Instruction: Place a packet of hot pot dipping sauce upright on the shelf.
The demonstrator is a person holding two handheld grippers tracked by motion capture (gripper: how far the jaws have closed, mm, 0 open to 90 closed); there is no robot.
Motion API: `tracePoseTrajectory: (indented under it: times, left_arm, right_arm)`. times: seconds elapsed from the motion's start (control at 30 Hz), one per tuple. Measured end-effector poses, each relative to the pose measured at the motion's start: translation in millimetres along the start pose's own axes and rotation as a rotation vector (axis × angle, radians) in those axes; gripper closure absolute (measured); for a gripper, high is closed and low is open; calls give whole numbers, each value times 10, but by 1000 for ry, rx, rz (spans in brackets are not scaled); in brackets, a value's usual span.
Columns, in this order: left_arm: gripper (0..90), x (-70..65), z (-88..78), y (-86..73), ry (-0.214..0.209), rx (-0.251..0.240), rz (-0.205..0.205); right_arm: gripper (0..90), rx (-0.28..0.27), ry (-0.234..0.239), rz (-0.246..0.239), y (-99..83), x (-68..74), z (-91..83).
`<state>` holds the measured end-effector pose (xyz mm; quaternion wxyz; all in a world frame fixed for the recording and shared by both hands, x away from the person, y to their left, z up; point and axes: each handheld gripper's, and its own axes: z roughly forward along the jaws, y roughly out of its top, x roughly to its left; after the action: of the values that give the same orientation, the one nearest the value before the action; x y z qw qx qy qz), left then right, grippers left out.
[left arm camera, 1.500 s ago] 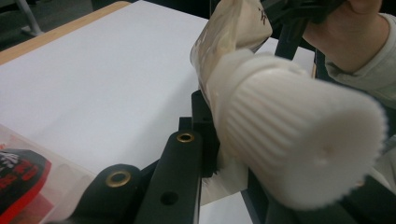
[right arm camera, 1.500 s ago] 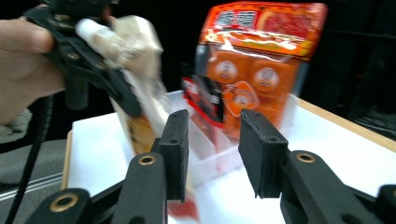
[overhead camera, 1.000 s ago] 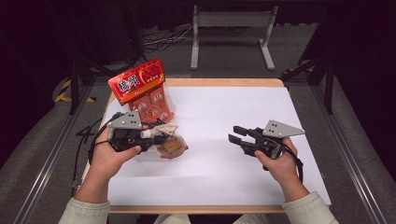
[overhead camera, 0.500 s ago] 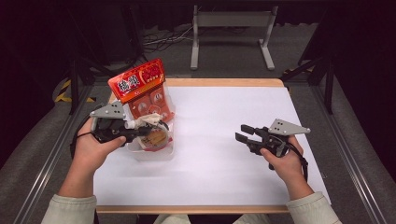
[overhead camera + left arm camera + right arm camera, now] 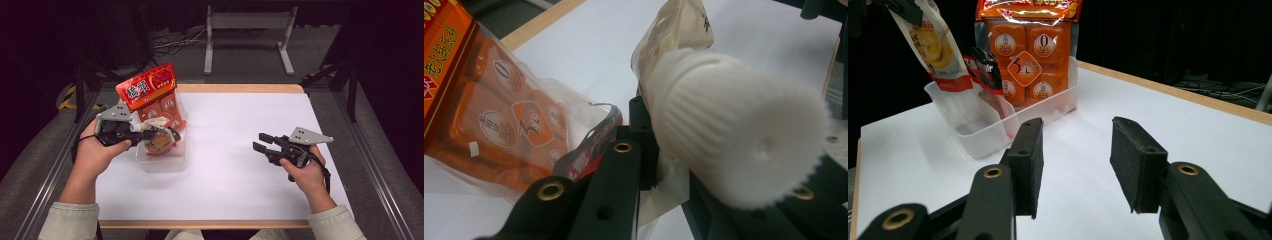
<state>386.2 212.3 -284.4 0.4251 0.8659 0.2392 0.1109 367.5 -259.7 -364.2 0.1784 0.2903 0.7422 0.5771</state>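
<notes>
Left gripper [image 5: 167, 134] is clamping a spouted pouch [image 5: 684, 30] by its neck, just below the white ribbed cap [image 5: 744, 125]; jaws nearly fully closed on it. In the high view the pouch [image 5: 159, 142] is hanging over the clear plastic bin [image 5: 162, 162] at the counter's left side. A tall orange pack [image 5: 152, 97] is standing upright at the bin's far end, and a small dark red sachet [image 5: 983, 67] is leaning beside the pouch.

Right gripper [image 5: 260, 142] is hovering over the bare right half of the counter [image 5: 230, 190], well apart from the bin. Its jaws have just been opening and are standing about half apart, nothing between them.

Counter top is white with a wooden edge. Room beyond is dark: grey floor, a metal stand [image 5: 247, 35], cables.
</notes>
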Motion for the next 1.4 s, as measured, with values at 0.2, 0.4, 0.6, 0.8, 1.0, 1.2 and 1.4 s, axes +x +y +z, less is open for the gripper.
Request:
tracePoseTrajectory:
  times: [0.2, 0.4, 0.6, 0.8, 1.0, 1.2, 1.4]
  left_arm:
    - [876, 30, 56, -51, -28, 13, 9]
    - [876, 71, 123, -104, -36, 28, -8]
    - [876, 109, 219, -198, -46, 38, -41]
    - [875, 132, 278, -289, -53, 35, -69]
    - [874, 150, 375, -376, -63, 53, -92]
    - [869, 153, 483, -439, -69, 73, -99]
    - [866, 144, 545, -479, -62, 99, -103]
  right_arm:
    - [568, 5, 6, -1, -9, 5, 20]
    - [556, 4, 12, 6, -15, 5, 28]
    - [537, 0, 17, 12, -19, 8, 36]
    - [529, -6, 18, 16, -13, 11, 36]
    - [517, -6, 21, 21, -18, 10, 43]
    - [509, -10, 18, 25, -18, 6, 43]
    - [501, -17, 20, 30, -16, -3, 37]
